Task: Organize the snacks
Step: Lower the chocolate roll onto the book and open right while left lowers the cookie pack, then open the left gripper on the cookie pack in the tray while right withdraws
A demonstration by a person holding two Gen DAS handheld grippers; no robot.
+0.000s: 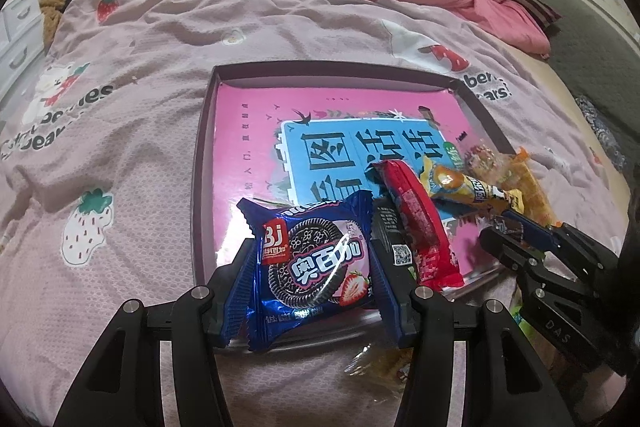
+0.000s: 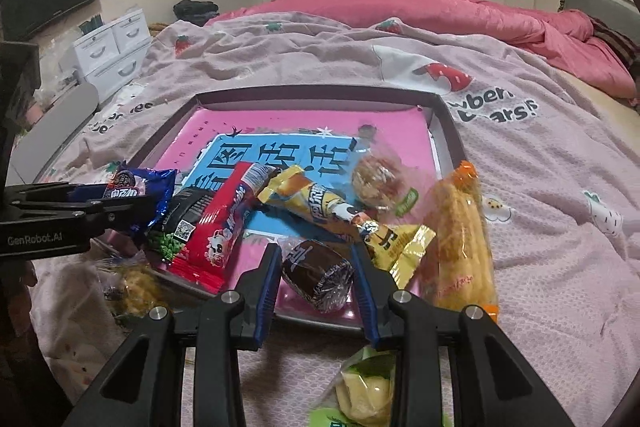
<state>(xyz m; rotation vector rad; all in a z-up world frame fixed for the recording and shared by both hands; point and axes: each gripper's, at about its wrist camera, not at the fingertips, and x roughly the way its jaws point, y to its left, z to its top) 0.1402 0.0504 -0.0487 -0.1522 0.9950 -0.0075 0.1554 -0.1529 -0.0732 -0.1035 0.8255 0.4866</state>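
Observation:
A dark-rimmed tray (image 1: 204, 147) with a pink and blue bottom lies on the bed. My left gripper (image 1: 312, 247) is shut on a blue cookie packet (image 1: 316, 263), held upright over the tray's near left corner. In the right wrist view the same packet (image 2: 140, 187) shows at the left, in the left gripper (image 2: 132, 203). My right gripper (image 2: 316, 255) is shut on a brown wrapped round snack (image 2: 318, 277), just above the tray's near edge (image 2: 320, 93). The right gripper (image 1: 504, 231) also shows at the right of the left wrist view.
In the tray's near half lie a red packet (image 2: 224, 223), a black and green packet (image 2: 180, 227), a yellow packet (image 2: 332, 211) and a clear bag (image 2: 376, 179). An orange bag (image 2: 460, 239) rests on the right rim. Loose snacks (image 2: 364, 387) lie on the pink blanket (image 2: 560, 227).

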